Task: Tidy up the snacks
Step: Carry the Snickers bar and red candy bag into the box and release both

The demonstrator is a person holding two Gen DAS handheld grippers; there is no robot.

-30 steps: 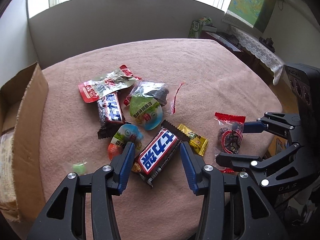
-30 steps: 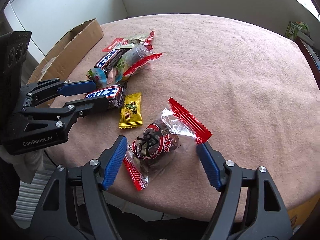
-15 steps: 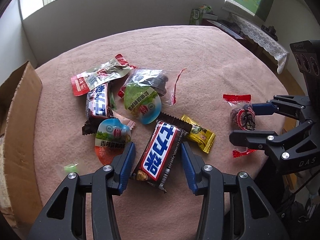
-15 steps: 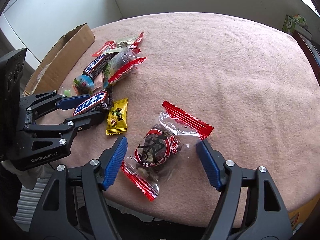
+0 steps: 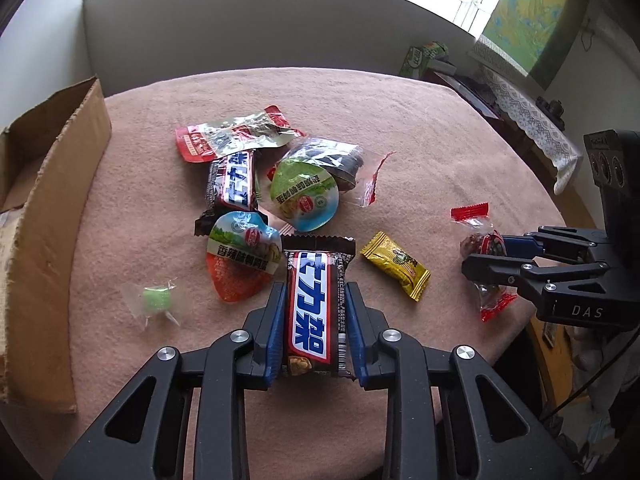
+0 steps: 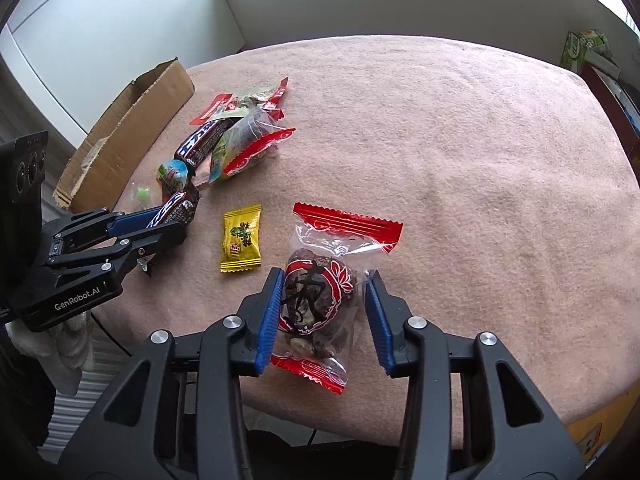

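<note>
Brown-wrapped, with a blue-and-white label, the chocolate bar [image 5: 313, 309] lies near the front edge of the tabletop [image 5: 420, 128], which is covered in pink cloth, and the left tongs [image 5: 315, 334] are closed in on it, both blue pads pressed against its long sides. In the right wrist view the same tongs [image 6: 160, 222] show from the side with the bar [image 6: 176, 209] pinched between their tips. The right tongs [image 6: 325, 314] are partly open around the clear red-edged dried fruit packet [image 6: 320, 294] at the front right edge of the tabletop; the left pad touches the wrapper, while the right pad stands just beside its loose film, so a firm hold cannot be confirmed. Between the two held items lies a yellow candy packet [image 5: 396, 266]. Just behind the bar sit a jelly cup with an orange base [image 5: 242, 266], a green-lidded jelly cup [image 5: 305, 196], a second chocolate bar [image 5: 234, 184], a red-and-silver flat packet [image 5: 236, 134] and a clear bag with dark contents [image 5: 340, 160], heaped together towards the middle. A small green candy [image 5: 155, 299] lies apart to the left, near the open cardboard box [image 5: 44, 208] at the left edge.
</note>
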